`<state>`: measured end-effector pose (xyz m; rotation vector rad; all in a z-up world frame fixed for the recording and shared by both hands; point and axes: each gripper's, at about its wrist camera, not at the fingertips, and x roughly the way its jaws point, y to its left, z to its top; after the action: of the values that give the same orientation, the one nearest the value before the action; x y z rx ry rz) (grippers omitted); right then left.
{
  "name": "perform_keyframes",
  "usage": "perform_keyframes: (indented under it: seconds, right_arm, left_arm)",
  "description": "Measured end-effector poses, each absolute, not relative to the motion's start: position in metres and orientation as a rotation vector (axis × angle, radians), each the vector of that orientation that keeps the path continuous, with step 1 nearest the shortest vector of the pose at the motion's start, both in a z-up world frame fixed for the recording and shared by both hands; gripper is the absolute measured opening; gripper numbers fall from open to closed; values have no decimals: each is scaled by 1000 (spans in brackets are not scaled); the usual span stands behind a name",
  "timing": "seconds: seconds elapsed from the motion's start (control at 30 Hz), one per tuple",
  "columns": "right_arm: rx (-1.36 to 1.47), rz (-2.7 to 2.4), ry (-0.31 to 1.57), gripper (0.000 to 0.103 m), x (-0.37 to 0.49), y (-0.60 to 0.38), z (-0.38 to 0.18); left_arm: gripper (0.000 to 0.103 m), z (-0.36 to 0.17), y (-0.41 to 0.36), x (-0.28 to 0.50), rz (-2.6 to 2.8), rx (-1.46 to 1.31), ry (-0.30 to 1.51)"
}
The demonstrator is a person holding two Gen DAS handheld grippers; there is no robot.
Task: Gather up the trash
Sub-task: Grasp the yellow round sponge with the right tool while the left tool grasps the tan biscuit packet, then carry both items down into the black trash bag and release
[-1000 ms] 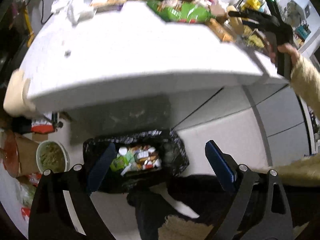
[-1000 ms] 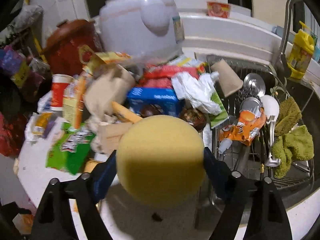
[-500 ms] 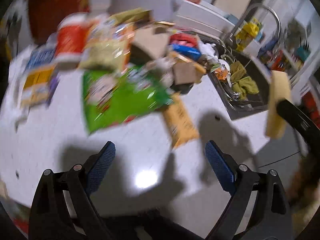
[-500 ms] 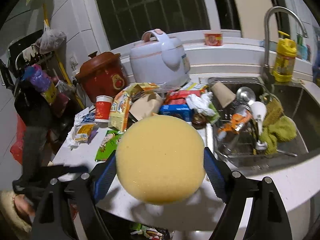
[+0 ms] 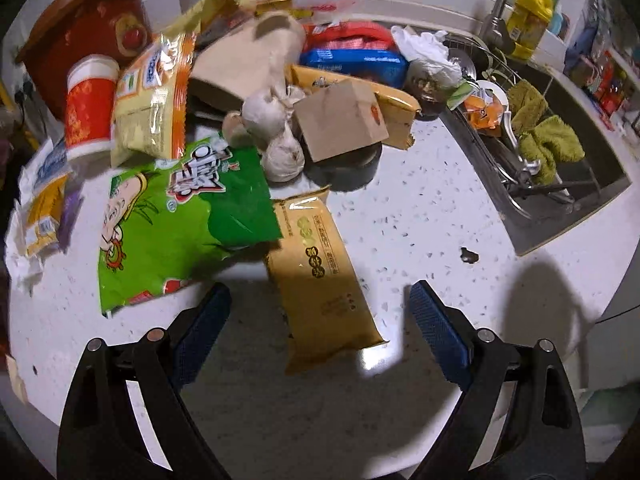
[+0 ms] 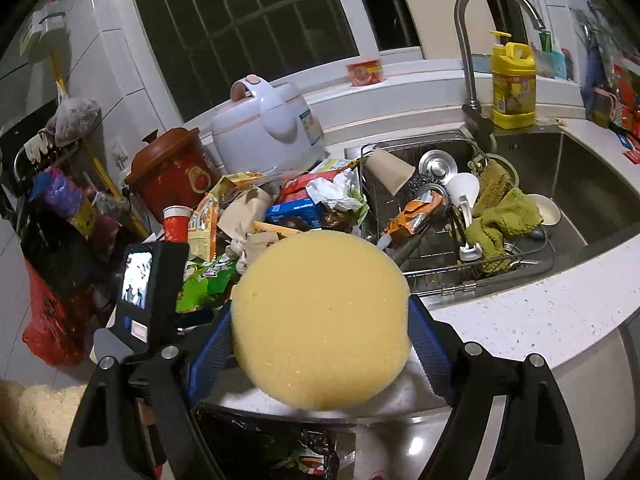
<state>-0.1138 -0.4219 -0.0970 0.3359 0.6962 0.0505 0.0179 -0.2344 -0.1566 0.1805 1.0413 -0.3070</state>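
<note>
Judging by how things lie, the collecting is only partly done: a black-lined trash bag [image 6: 276,444] at the bottom of the right wrist view already holds some wrappers, yet a heap of litter covers the counter.

Nearest in the left wrist view, the left gripper [image 5: 318,320] is spread wide with nothing between its blue pads, poised low over the speckled white countertop [image 5: 420,208]. Just ahead of it, at lower centre, lies a tan flat snack packet [image 5: 320,280]. Its long axis runs from upper left to lower right of the frame, the near end pointing into the gap between the jaws; it looks the likeliest next pick. Its upper end touches or slips under a green snack bag [image 5: 176,220] at centre left. Farther up sit garlic bulbs [image 5: 272,132], a brown cardboard box [image 5: 340,120], a red paper cup [image 5: 90,100] and a blue packet [image 5: 356,60].

In the right wrist view, the right gripper [image 6: 320,336] clamps a round yellow sponge [image 6: 320,320] by its edges, above the bag at the counter edge. Beyond, the sink [image 6: 580,184] holds a green cloth [image 6: 500,216] and an orange wrapper [image 6: 416,212].
</note>
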Motion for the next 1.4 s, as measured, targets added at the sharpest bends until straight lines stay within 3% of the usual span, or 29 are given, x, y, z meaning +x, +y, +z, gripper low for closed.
perform_keyframes:
  seconds: [0.03,0.07,0.1,0.13,0.63,0.97,1.13,1.4]
  right_arm:
    - [335,52,697,81,-113,-422,-97]
    - [334,55,698,81,-111,-421,-98]
    - [336,62,702,81,-109,-420,-99]
    - [337,65,702,81,-108,-419,-99]
    - [281,291,706,81,-91,-343,-79]
    - [127,684,923,81,-91,-212,-101]
    - [73,793,1141,81,-101,-152,-167]
    - [-35,631,1426,81,-100,-101,-340]
  left_arm:
    - [82,-156,-234,16,-318,181,1029]
    - [65,-154,-232,13,-331,186,1005]
    - [41,-152,-232,12,-343,188,992]
    - [36,-150,-230,12,-364,184,990]
    - [35,-105,-88,-34,-674,-226,1012]
    - [35,-118,48,-98,-559,-351,1105]
    - [35,-172,93,-126,-439,-379,1254]
    - [35,-339,103,-127,-279,-305,1492]
